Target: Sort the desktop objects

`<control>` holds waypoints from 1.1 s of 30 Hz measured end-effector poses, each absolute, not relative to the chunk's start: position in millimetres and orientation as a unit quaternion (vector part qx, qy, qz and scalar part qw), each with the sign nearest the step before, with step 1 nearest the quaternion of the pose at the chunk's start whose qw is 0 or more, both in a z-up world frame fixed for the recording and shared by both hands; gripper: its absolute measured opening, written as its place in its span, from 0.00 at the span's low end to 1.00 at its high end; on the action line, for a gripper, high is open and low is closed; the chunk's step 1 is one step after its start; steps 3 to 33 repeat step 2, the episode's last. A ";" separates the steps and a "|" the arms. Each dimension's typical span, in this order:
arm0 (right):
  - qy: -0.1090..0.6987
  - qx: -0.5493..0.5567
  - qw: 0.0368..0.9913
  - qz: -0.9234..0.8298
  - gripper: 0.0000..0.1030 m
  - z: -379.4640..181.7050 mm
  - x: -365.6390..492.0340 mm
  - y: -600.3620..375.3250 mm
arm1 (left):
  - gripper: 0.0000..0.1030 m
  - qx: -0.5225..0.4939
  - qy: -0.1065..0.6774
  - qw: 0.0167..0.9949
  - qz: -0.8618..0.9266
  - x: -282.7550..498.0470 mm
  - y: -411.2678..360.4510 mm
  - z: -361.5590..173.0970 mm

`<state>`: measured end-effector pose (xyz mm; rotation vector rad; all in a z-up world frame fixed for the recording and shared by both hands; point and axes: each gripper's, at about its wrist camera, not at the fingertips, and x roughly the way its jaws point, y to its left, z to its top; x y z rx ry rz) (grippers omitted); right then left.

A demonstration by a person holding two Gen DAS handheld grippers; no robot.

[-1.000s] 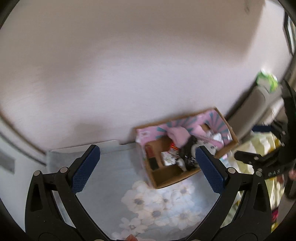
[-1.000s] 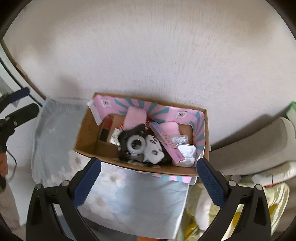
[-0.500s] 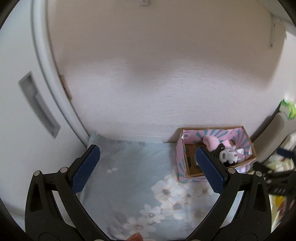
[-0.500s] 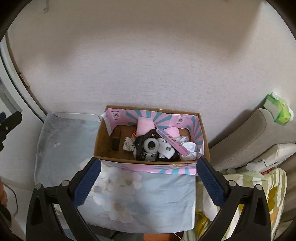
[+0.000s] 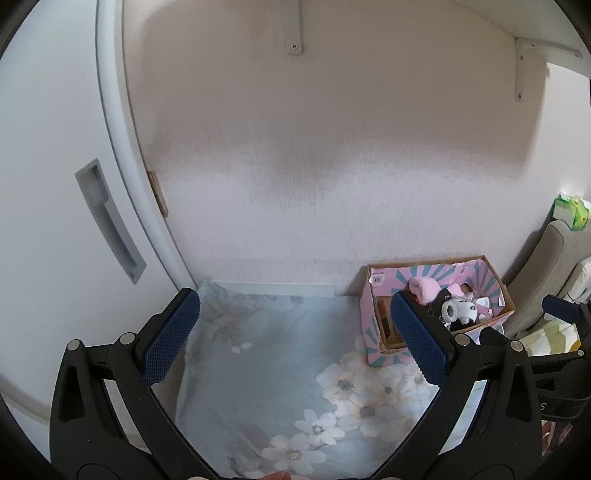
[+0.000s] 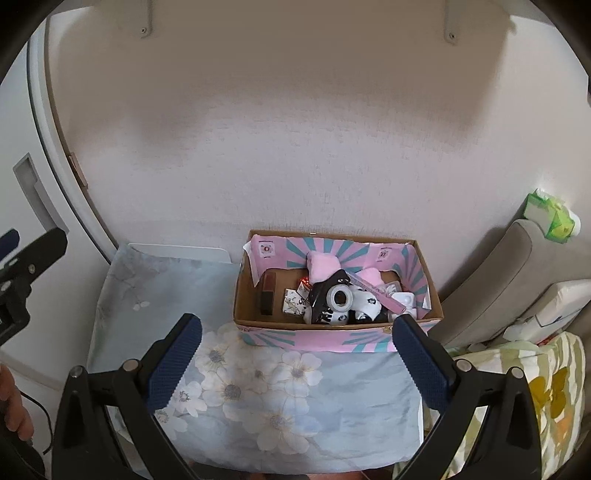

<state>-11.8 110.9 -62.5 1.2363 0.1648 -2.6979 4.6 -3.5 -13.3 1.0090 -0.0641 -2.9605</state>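
Note:
A cardboard box point(image 6: 258, 314) with pink and teal flaps stands against the wall on a small table under a blue floral cloth point(image 6: 258, 398). Inside lie a pink plush piece point(image 6: 321, 266), a black and white toy with a round lens point(image 6: 340, 299), a red lipstick point(image 6: 267, 284) and small packets. In the left wrist view the same box point(image 5: 373, 332) sits at the right, partly behind a finger. My left gripper point(image 5: 295, 336) is open and empty, high over the cloth point(image 5: 280, 369). Back from the box, my right gripper point(image 6: 295, 354) hangs open, also empty.
A white door with a recessed handle point(image 5: 110, 225) stands at the left. A grey cushion point(image 6: 498, 280) with a green tissue pack point(image 6: 550, 218) on top, and a yellow-patterned blanket point(image 6: 546, 391), lie to the right. Shelf brackets point(image 5: 293, 26) are high on the wall.
Both grippers have pulled back and up from the box, which now looks smaller and farther. The left view has swung left, bringing the door into sight. Both stayed open.

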 end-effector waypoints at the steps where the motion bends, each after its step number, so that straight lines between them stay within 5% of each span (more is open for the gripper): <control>1: 0.056 0.414 0.086 -0.904 1.00 -62.2 -11.7 109.5 | 1.00 0.319 -0.022 0.007 -0.948 6.1 -3.4 -12.4; 33: 0.055 0.415 0.086 -0.904 1.00 -61.8 -11.5 108.3 | 1.00 0.317 -0.025 0.006 -0.948 6.9 -3.0 -12.1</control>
